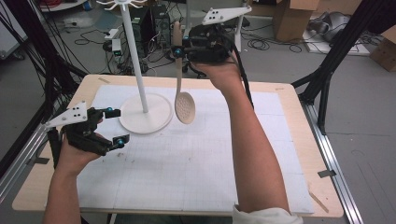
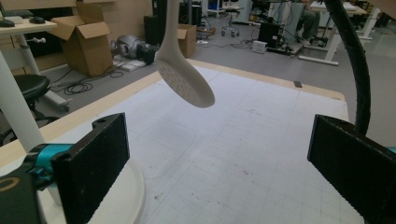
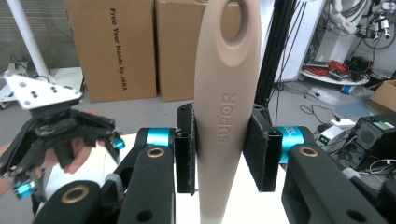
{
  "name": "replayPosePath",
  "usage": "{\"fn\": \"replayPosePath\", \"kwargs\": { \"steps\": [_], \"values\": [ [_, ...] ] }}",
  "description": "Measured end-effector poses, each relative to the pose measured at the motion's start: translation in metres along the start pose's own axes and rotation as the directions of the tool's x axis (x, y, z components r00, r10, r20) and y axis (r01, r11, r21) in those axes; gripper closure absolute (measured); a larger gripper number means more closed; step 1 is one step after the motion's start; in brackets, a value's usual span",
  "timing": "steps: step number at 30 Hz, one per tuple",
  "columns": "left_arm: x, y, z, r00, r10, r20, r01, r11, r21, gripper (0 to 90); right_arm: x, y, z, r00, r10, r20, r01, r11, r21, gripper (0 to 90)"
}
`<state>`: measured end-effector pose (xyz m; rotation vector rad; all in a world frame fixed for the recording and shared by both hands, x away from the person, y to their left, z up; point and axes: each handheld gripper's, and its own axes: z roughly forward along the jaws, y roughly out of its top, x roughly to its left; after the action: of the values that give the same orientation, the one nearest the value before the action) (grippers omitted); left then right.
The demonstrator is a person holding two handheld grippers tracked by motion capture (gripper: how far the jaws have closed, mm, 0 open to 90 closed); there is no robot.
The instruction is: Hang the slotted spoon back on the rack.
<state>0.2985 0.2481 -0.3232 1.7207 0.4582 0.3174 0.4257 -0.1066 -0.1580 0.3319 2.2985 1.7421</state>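
A beige slotted spoon (image 1: 185, 108) hangs upright, bowl down, above the far middle of the mat. My right gripper (image 1: 178, 50) is held high and is shut on its handle. In the right gripper view the two black pads (image 3: 259, 149) press on either side of the handle (image 3: 227, 70), which has a hole at its top. A white hook stand (image 1: 136, 60) rises from a round base (image 1: 145, 114) just left of the spoon. My left gripper (image 1: 116, 126) rests low beside that base, open, with nothing between its jaws. From the left gripper (image 2: 219, 163) the spoon bowl (image 2: 184, 81) hangs ahead and above.
A white gridded mat (image 1: 196, 158) covers the wooden table (image 1: 299, 121). The stand's pole (image 2: 16, 112) and base (image 2: 128, 196) lie close at the left jaw. Cardboard boxes (image 3: 112, 46), cables and black frame posts (image 1: 341, 51) surround the table.
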Motion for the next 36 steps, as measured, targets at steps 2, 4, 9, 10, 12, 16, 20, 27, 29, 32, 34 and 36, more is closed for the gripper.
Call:
{"fn": "replayPosePath", "kwargs": {
  "steps": [2,4,9,10,12,16,20,27,29,32,34,36],
  "values": [
    [0.000,0.000,0.001,0.9999,-0.006,0.013,0.007,1.0000,-0.007,6.1,-0.005,0.003,0.005,0.9999,0.014,0.007,-0.014,1.000,0.007,67.4],
    [-0.001,0.001,0.004,0.9998,-0.003,0.020,0.003,1.0000,-0.003,6.1,-0.008,0.005,0.009,0.9996,0.023,0.014,-0.023,1.000,0.014,67.4],
    [-0.004,0.002,0.006,0.9996,0.003,0.027,-0.003,1.0000,0.001,6.1,-0.016,0.010,0.020,0.9993,0.029,0.023,-0.030,0.999,0.027,67.5],
    [-0.003,0.002,0.005,0.9996,0.001,0.028,-0.001,1.0000,0.000,6.2,-0.016,0.011,0.022,0.9992,0.034,0.022,-0.035,0.999,0.034,67.5],
    [-0.003,0.002,0.005,0.9996,-0.003,0.029,0.003,1.0000,-0.001,6.2,-0.018,0.014,0.027,0.9992,0.031,0.023,-0.032,0.998,0.045,67.4],
    [-0.003,0.002,0.004,0.9995,-0.005,0.032,0.005,1.0000,-0.005,6.1,-0.021,0.021,0.035,0.9996,0.017,0.023,-0.019,0.998,0.065,67.5],
    [-0.003,0.001,0.003,0.9996,-0.004,0.028,0.004,1.0000,-0.004,6.2,-0.025,0.028,0.041,0.9997,0.012,0.022,-0.014,0.997,0.074,67.4],
    [-0.004,0.001,0.003,0.9990,0.001,0.046,0.000,0.9999,-0.013,6.2,-0.033,0.038,0.054,0.9999,0.009,0.014,-0.010,0.997,0.078,67.5],
    [-0.004,0.001,0.002,0.9989,0.001,0.046,-0.001,0.9999,-0.015,6.1,-0.036,0.040,0.060,0.9999,0.007,0.013,-0.009,0.996,0.089,67.5],
    [-0.004,0.001,0.001,0.9993,0.002,0.037,-0.002,0.9999,-0.011,6.1,-0.039,0.042,0.069,0.9999,0.002,0.013,-0.003,0.994,0.108,67.5],
    [-0.003,0.000,0.000,0.9994,0.002,0.035,-0.001,0.9999,-0.012,6.1,-0.042,0.040,0.074,0.9999,0.002,0.011,-0.003,0.993,0.120,67.5],
    [-0.004,0.000,0.000,0.9995,-0.001,0.032,0.001,0.9999,-0.013,6.1,-0.045,0.039,0.077,0.9999,0.009,0.011,-0.010,0.992,0.122,67.5]
  ]
}}
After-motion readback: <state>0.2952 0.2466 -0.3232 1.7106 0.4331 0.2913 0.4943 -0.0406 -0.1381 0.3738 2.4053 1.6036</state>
